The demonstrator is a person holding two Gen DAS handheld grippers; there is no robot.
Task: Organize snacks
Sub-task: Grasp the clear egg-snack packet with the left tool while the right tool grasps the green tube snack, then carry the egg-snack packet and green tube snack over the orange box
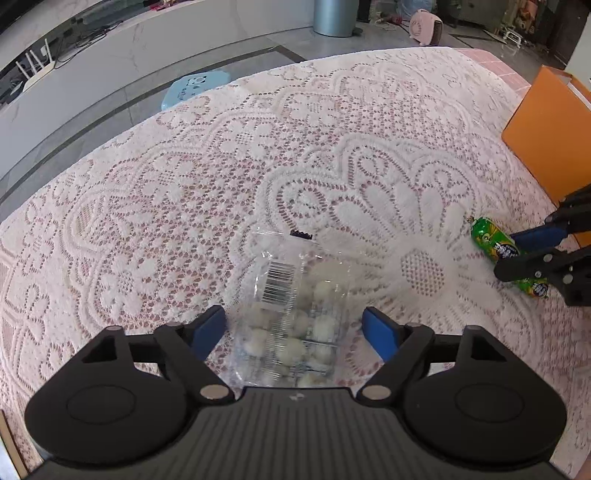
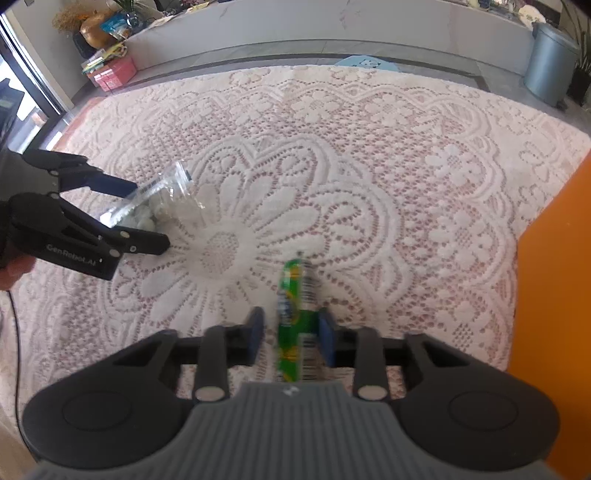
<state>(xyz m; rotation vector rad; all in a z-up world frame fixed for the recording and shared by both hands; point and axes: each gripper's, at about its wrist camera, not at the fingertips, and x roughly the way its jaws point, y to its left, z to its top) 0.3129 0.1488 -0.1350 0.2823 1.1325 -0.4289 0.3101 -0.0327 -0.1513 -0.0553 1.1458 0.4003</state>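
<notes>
A clear bag of white round sweets (image 1: pixel 295 317) lies on the lace-covered table (image 1: pixel 184 192). My left gripper (image 1: pixel 295 325) straddles it, open wide, and its blue pads (image 1: pixel 210 328) stand apart from the bag's sides. From the right wrist view the same bag (image 2: pixel 162 203) shows between the left gripper's (image 2: pixel 149 216) spread fingers. A green snack stick (image 2: pixel 293 317) with a barcode lies lengthwise between my right gripper's (image 2: pixel 291 332) pads, which are shut on it. In the left wrist view the right gripper (image 1: pixel 506 254) clamps that green stick (image 1: pixel 491 240) at the table's right side.
An orange box (image 1: pixel 546 140) stands at the right edge of the table, close to the right gripper, and fills the right border (image 2: pixel 554 295) of the other view. Beyond the table are a light blue stool (image 1: pixel 195 86), a grey bin (image 1: pixel 334 16) and a pink heater (image 1: pixel 424 26).
</notes>
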